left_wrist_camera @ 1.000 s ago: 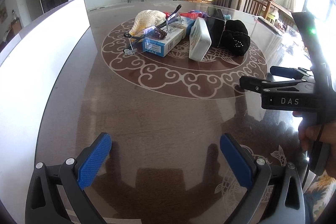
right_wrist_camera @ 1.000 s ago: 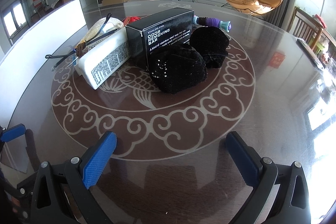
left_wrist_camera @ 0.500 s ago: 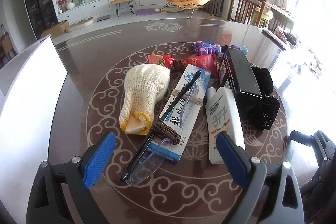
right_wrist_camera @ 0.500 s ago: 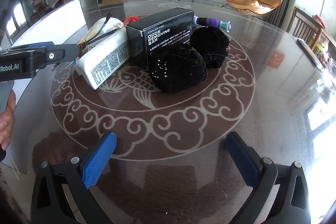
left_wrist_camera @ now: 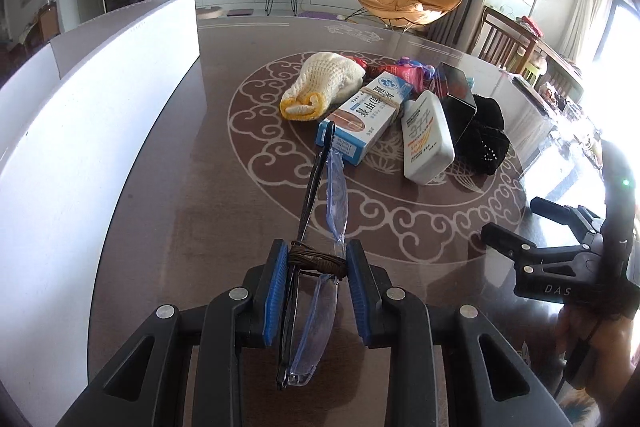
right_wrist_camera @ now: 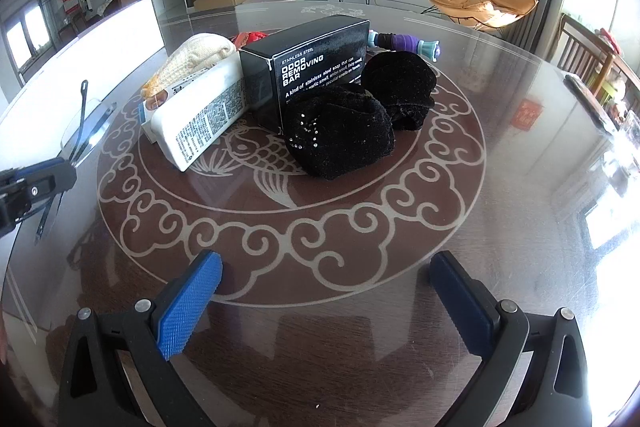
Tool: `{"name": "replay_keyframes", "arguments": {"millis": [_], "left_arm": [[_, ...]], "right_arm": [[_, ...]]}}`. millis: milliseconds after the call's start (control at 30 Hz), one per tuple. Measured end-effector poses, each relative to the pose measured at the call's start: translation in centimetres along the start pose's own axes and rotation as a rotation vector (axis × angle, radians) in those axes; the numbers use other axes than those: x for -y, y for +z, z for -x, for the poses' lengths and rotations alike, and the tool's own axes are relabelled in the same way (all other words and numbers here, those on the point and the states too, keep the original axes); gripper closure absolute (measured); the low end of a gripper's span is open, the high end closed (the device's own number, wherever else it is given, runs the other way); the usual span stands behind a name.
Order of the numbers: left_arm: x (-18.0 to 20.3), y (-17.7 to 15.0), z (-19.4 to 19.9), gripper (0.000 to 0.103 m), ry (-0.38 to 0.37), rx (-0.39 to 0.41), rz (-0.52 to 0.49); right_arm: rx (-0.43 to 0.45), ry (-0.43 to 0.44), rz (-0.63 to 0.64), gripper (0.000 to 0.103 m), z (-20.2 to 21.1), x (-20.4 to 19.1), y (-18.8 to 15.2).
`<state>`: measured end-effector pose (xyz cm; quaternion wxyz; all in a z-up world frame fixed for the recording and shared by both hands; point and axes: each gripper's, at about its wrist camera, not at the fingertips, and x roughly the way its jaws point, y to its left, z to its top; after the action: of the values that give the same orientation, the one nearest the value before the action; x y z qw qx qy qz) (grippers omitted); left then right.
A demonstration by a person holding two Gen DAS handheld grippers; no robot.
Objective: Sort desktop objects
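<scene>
- Your left gripper (left_wrist_camera: 316, 269) holds the glasses (left_wrist_camera: 316, 227) between its blue fingers (left_wrist_camera: 276, 293), lifted above the surface (left_wrist_camera: 160, 187) near its left edge.
- The glasses have clear lenses and thin black arms, folded, with a brown cord (left_wrist_camera: 316, 261) wound around them at the grip.
- Your right gripper (right_wrist_camera: 326, 291) has its fingers wide apart and holds nothing, near the front edge.
</scene>
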<state>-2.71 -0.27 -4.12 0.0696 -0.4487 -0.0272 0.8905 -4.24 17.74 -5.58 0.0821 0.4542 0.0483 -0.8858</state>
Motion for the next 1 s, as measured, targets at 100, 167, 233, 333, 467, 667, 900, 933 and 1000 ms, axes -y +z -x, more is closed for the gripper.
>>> {"name": "replay_keyframes", "arguments": {"millis": [100,167,233,333,467,667,900,933,1000], "left_arm": [[0.6,-0.6,-0.6,0.066,0.032,0.01,-0.027],[1.1,-0.5,-0.9,0.031,0.065,0.0,-0.05],[1.1,-0.8,-1.1,0.028,0.064,0.02,-0.064],[1.2,-0.9,-1.2,0.027,0.078,0.017,-0.077],[1.5,-0.9,-1.7,0.011,0.075,-0.001,-0.096],[1.5,-1.0,-1.9,0.009,0.073,-0.004,-0.097],[1.4,-1.0,-2.1,0.002,0.08,-0.013,-0.09],[1.4,-1.0,-2.1,0.002,0.08,-0.013,-0.09],[1.4,-1.0,-2.1,0.002,0.08,-0.013,-0.09]], "right_arm": [[0.0,0.0,0.0,0.0,0.0,0.0,0.0],[0.0,0.0,0.0,0.0,0.0,0.0,0.0],[0.0,0.0,0.0,0.0,0.0,0.0,0.0],[0.0,0.0,0.0,0.0,-0.1,0.0,0.0],[0.0,0.0,0.0,0.0,0.0,0.0,0.0],[0.0,0.0,0.0,0.0,0.0,0.0,0.0],[0.0,0.0,0.0,0.0,0.0,0.0,0.0],[0.0,0.0,0.0,0.0,0.0,0.0,0.0],[0.0,0.0,0.0,0.0,0.0,0.0,0.0]]}}
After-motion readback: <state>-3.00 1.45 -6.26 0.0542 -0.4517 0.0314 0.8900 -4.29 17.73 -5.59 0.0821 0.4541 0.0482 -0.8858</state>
